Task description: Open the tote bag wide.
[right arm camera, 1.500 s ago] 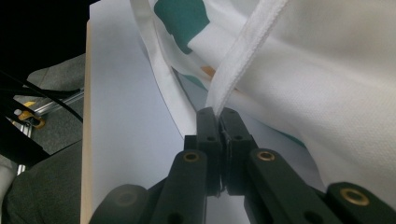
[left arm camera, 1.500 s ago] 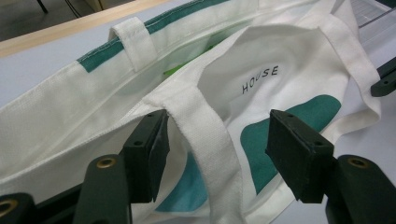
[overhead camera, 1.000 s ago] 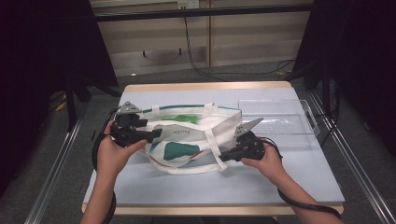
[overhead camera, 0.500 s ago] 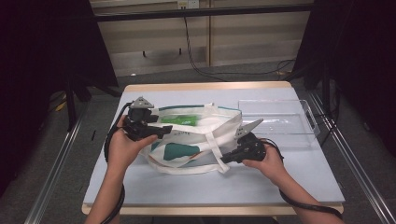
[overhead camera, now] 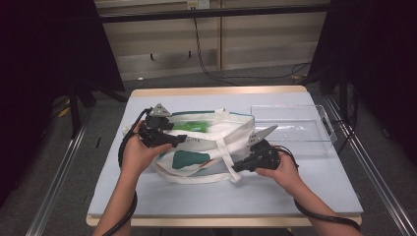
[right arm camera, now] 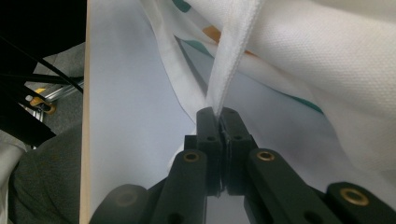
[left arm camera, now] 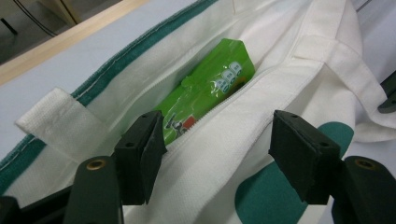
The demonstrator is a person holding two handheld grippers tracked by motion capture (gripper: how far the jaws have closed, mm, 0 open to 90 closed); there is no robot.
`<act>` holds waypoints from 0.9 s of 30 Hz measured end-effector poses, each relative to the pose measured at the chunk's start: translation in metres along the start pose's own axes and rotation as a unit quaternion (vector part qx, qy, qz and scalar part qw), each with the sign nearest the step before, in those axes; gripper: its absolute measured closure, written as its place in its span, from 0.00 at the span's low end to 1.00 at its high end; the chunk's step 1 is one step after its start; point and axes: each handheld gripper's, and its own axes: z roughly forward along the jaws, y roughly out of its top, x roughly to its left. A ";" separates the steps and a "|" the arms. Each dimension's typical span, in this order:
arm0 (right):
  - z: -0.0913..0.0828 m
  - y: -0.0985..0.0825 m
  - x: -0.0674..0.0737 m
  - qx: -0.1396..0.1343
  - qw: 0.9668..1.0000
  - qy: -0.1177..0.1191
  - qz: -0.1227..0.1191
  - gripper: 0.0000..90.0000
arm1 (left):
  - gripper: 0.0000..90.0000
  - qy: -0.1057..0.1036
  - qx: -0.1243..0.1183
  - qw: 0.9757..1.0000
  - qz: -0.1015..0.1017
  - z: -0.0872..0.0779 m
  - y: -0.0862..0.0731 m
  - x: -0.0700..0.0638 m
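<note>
Both tools unmoved: left tool (left arm camera: pixel 212 154) agape over tote bag (overhead camera: pixel 206 147), right tool (right arm camera: pixel 219 121) pinching strap (right arm camera: pixel 233 56).

A white tote bag (overhead camera: pixel 206 147) with teal markings is laid flat on the grey-blue table (overhead camera: pixel 305 187). A green packet (overhead camera: pixel 189 127) is seen in its open mouth. The left gripper (overhead camera: pixel 173 139) is held over the bag's left end, the right gripper (overhead camera: pixel 237 168) at its strap. A clear tray (overhead camera: pixel 327 129) is placed just right of the bag.
</note>
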 end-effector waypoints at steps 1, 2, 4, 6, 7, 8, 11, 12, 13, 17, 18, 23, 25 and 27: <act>0.000 0.000 0.000 -0.001 1.000 0.001 0.000 0.97 | 0.38 0.001 0.006 1.000 0.004 0.001 0.000 0.001; 0.000 0.000 0.000 -0.002 1.000 0.002 -0.001 0.97 | 0.38 0.001 0.002 1.000 0.005 0.002 -0.001 0.001; 0.000 0.001 0.000 -0.002 1.000 0.003 -0.003 0.97 | 0.38 -0.005 -0.003 1.000 0.003 0.002 -0.003 0.003; 0.000 0.001 0.000 0.000 1.000 0.002 -0.005 0.97 | 0.40 -0.009 0.000 1.000 0.003 0.003 -0.005 0.003; 0.000 0.001 0.000 0.000 1.000 0.000 -0.004 0.97 | 0.41 -0.009 0.006 1.000 0.009 0.003 -0.005 0.003; -0.001 0.001 -0.001 -0.001 1.000 -0.001 -0.003 0.97 | 0.44 -0.005 0.013 1.000 0.013 0.002 -0.006 0.002; -0.001 0.001 -0.001 -0.008 1.000 -0.002 0.000 0.97 | 0.59 -0.006 0.035 0.999 0.010 0.001 -0.009 0.001; -0.001 0.001 -0.001 -0.007 1.000 -0.003 0.002 0.97 | 0.64 -0.012 0.045 0.999 0.008 0.001 -0.009 0.001; -0.001 0.001 -0.001 -0.007 1.000 -0.003 0.002 0.97 | 0.70 -0.022 0.051 0.998 -0.004 0.001 -0.010 0.001; -0.002 0.004 0.000 -0.016 1.000 0.001 0.003 0.97 | 0.89 -0.026 0.059 0.998 0.000 -0.001 -0.013 0.000; -0.003 0.005 0.000 -0.015 1.000 -0.001 0.005 0.95 | 0.91 -0.027 0.055 0.998 0.004 -0.003 -0.013 -0.001; -0.006 0.015 0.004 -0.024 1.000 -0.012 0.002 0.86 | 0.95 -0.047 0.051 0.997 0.028 -0.013 -0.012 -0.007; -0.009 0.020 0.006 -0.031 0.999 -0.018 -0.001 0.81 | 0.95 -0.052 0.043 0.997 0.035 -0.014 -0.015 -0.007; -0.011 0.025 0.007 -0.040 0.999 -0.026 0.002 0.72 | 0.96 -0.059 0.042 0.997 0.038 -0.015 -0.018 -0.009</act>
